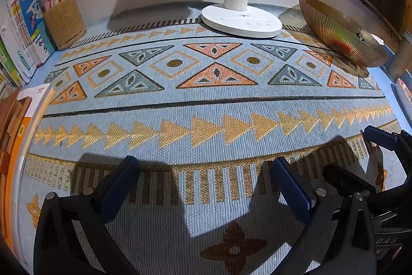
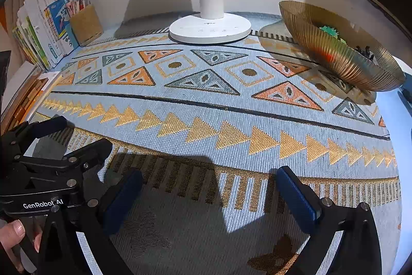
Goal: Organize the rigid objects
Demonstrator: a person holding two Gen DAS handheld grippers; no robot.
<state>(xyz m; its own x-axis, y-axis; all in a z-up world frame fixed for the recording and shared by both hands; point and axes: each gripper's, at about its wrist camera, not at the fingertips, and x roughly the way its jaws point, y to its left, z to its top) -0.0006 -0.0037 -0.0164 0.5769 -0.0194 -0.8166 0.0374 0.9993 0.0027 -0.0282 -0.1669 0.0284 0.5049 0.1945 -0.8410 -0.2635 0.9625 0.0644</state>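
A gold ribbed bowl [image 1: 340,35] [image 2: 334,50] stands tilted at the back right of the patterned mat [image 1: 206,99] [image 2: 206,105]. In the right wrist view a green toy [image 2: 329,31] and a small dark object [image 2: 364,50] show inside it. A woven pen holder [image 1: 64,19] [image 2: 86,22] full of pens stands at the back left. My left gripper [image 1: 206,179] [image 2: 74,137] hovers open over the mat's front edge, with nothing between its fingers. My right gripper [image 2: 209,192] [image 1: 360,159] is beside it on the right, also open and holding nothing.
A white lamp base [image 1: 240,19] [image 2: 209,26] with its post stands at the back centre against the wall. Books [image 1: 23,25] [image 2: 43,27] lean at the back left, and an orange-and-white box [image 1: 31,105] lies along the left edge. A hand [image 2: 10,236] holds the left gripper.
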